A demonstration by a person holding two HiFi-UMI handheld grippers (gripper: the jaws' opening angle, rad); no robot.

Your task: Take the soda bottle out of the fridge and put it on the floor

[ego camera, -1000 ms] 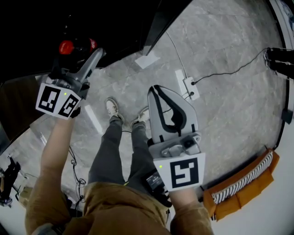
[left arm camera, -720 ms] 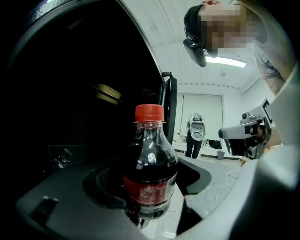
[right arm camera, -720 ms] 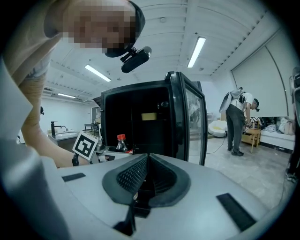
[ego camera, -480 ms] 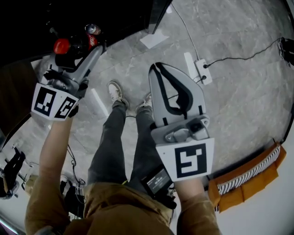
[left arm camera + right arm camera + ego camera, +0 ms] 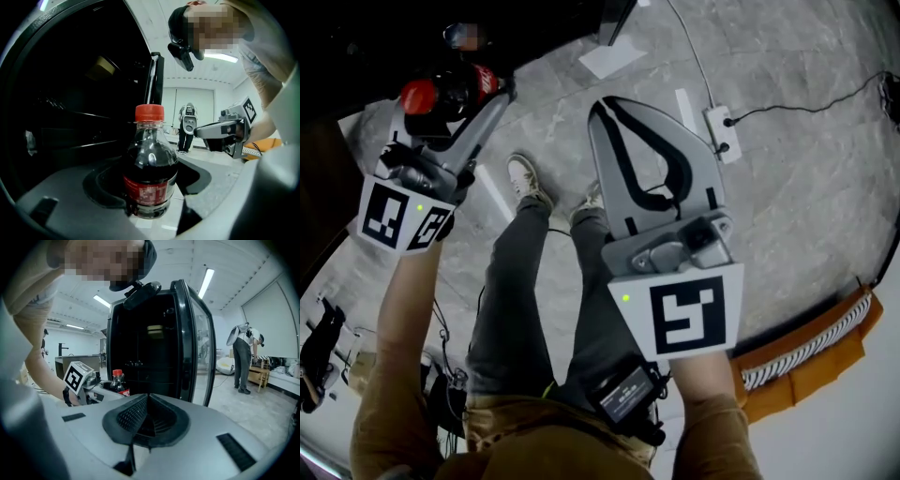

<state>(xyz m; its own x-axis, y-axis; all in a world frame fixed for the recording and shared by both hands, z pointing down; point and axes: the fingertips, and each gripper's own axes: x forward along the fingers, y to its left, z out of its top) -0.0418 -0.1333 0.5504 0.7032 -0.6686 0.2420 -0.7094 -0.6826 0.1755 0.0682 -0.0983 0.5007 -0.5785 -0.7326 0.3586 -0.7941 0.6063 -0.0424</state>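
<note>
The soda bottle (image 5: 150,173), dark cola with a red cap and red label, stands upright between the jaws of my left gripper (image 5: 154,206), which is shut on its lower body. From the head camera the bottle (image 5: 450,89) shows at the upper left, held by the left gripper (image 5: 483,98) just outside the dark fridge (image 5: 412,28). My right gripper (image 5: 623,122) hangs over the floor with its jaws shut and nothing in them. In the right gripper view the bottle (image 5: 118,383) sits in front of the open black fridge (image 5: 145,352).
The fridge door (image 5: 199,343) stands open. A power strip (image 5: 719,128) with cables lies on the grey stone floor (image 5: 797,187). The person's feet (image 5: 525,178) are below the grippers. An orange cushion (image 5: 806,361) is at the right. Another person (image 5: 243,357) stands far right.
The left gripper has drawn the bottle out of the dark fridge toward the floor side. The right gripper stayed shut and shifted slightly up in the head view.
</note>
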